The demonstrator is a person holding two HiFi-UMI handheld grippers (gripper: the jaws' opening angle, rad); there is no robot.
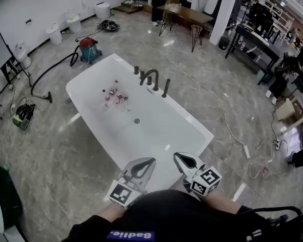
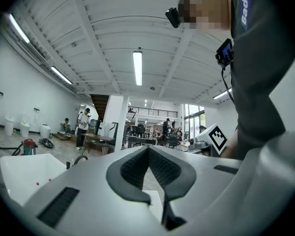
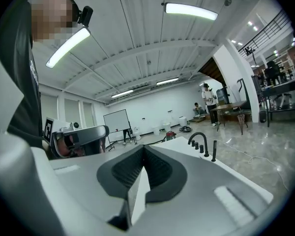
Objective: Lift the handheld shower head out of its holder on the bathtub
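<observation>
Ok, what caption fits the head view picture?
Shut and empty, the left tool and right tool face a white bathtub; the black shower head stands upright on its rim.

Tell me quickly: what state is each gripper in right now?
Left gripper: closed, holding nothing.
Right gripper: closed, holding nothing.

Faucet [image 1: 150, 77] nr shower head [image 1: 165, 88]; path over tub [image 1: 159, 131] open.
</observation>
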